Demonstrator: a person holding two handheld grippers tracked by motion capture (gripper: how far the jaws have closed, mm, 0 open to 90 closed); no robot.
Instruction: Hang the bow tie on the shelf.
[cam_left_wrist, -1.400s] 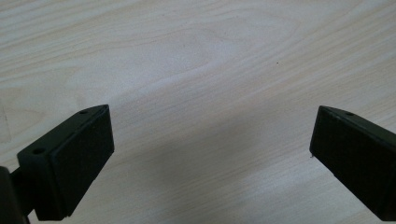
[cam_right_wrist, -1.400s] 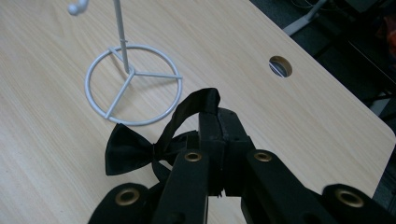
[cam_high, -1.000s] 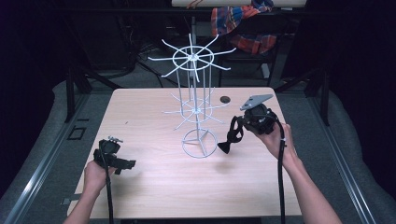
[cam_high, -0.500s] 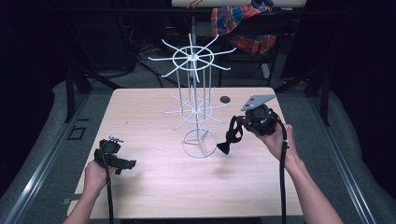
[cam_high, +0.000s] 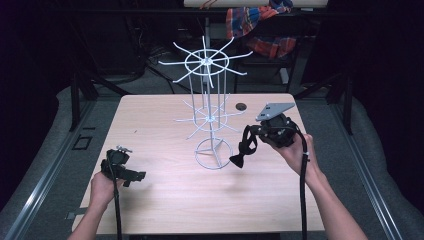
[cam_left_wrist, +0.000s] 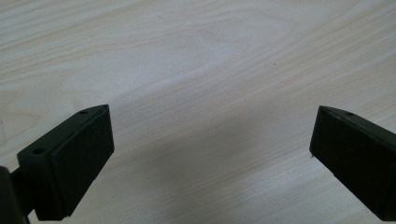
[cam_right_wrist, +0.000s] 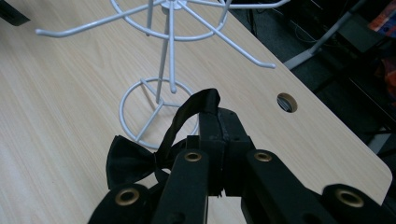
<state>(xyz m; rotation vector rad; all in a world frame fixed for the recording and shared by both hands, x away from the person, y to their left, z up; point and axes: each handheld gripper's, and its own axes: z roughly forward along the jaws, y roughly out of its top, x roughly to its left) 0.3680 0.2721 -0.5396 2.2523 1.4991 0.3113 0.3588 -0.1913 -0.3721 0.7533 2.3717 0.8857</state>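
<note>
Right gripper view showed the right gripper (cam_right_wrist: 218, 140) with its jaws pressed together on the strap of a black bow tie (cam_right_wrist: 128, 161); the strap looped up over the jaw tips and the bow hung below to the left, above the table (cam_right_wrist: 56, 93). It looked light, soft and limp, likely to swing and twist with any quick move, and not fragile. The strap seemed the sensible place to hold, since the loop is what would go over a hook; the bow itself would crush.

From the high view, the tie (cam_high: 243, 150) hung just beside the ring base of the white wire rack (cam_high: 210, 117), to its right. The rack's thin arms spread at two levels, so snagging looked possible. Open table lay in front and to the left. The left gripper (cam_high: 131, 175) rested near the left front edge, jaws wide apart over bare wood, holding nothing.
</note>
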